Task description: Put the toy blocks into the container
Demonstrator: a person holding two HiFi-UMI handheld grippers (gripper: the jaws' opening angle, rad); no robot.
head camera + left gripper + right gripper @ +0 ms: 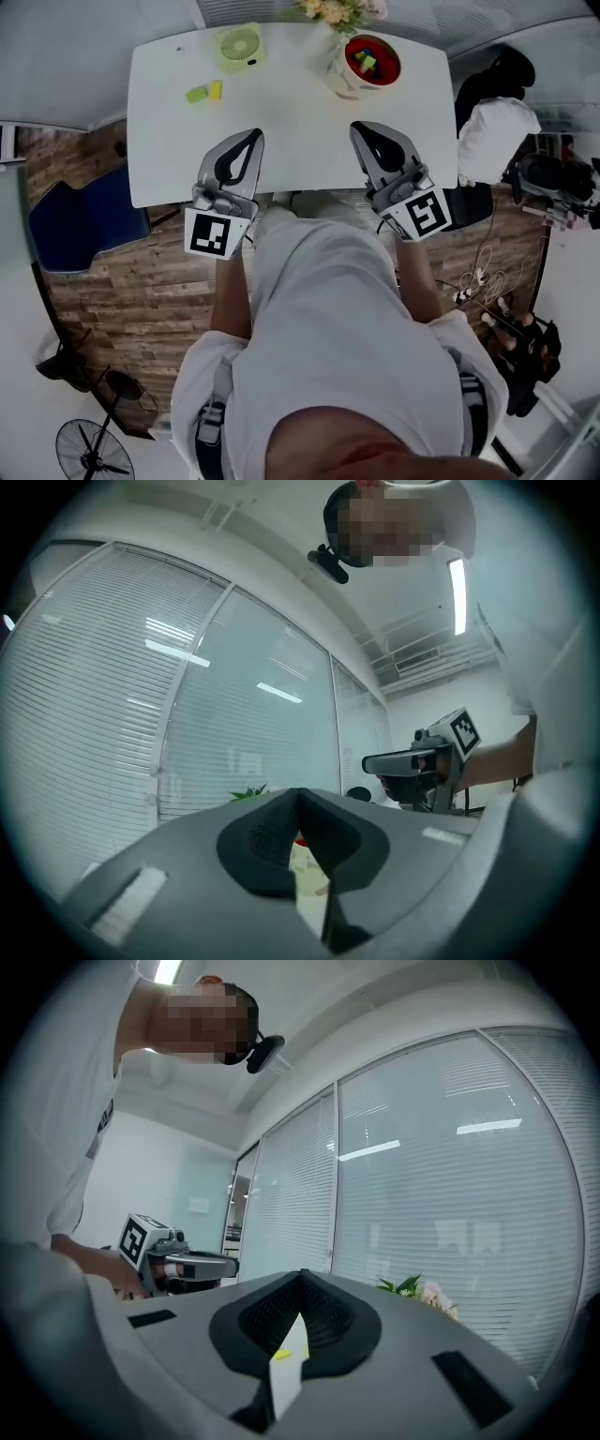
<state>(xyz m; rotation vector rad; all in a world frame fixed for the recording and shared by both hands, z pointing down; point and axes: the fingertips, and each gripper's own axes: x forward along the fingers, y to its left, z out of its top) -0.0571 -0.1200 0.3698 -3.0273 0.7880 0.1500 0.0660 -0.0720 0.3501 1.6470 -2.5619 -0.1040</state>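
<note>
On table [281,103], two blocks [197,94] (green, yellow)

Two toy blocks on the table, the container with blocks already inside

On the far left part of the white table [300,122] lie a green block [196,94] and a yellow block [216,90], both small and flat on the surface, side by side, the green one to the left; they are so close that I cannot tell if they touch. The container [343,81] stands upright on the far right part of the same table, well apart from these two: a round bowl with a cream outer wall and a red inside. In it lies a yellow-green block [366,62] among some darker pieces, too small to tell.
</note>
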